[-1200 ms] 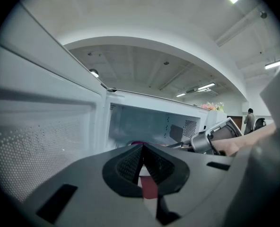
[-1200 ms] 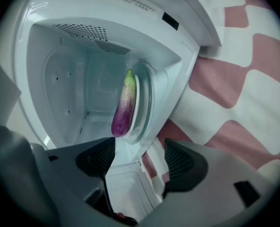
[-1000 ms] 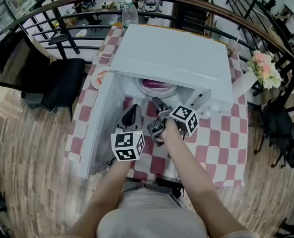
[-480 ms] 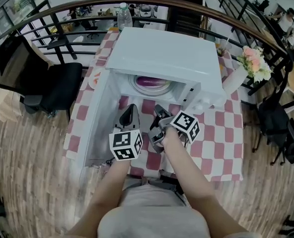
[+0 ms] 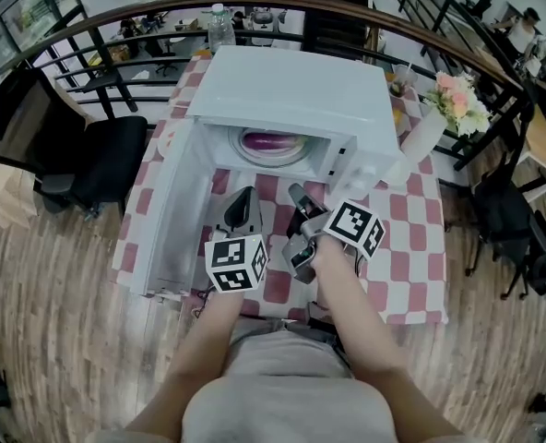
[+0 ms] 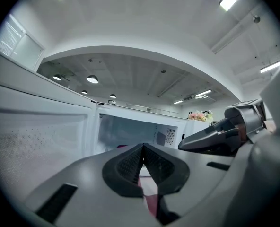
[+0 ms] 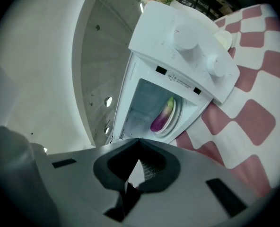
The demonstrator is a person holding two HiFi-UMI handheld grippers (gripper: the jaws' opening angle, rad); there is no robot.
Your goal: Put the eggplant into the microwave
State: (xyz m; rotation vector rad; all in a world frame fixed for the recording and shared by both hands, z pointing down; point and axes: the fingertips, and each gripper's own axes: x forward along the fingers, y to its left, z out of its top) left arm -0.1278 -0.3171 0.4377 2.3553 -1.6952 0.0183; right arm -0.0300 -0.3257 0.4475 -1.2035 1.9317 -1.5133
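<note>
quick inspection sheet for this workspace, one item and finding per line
surface: red-and-white checked tablecloth
job's things: eggplant lies on a plate inside the microwave; door open
clutter: water bottle behind the microwave; flowers in a vase at its right
grippers: left gripper shut, empty; right gripper shut, empty; both in front of the opening
cables: nothing seen
surroundings: black chair, curved railing, wooden floor

the left forearm (image 5: 204,340) and right forearm (image 5: 356,321) reach forward side by side, bare. left gripper (image 5: 243,203) points ahead, jaws pressed together, nothing between them. right gripper (image 5: 297,194), just beside it and rolled sideways, has its jaws closed and empty too.
</note>
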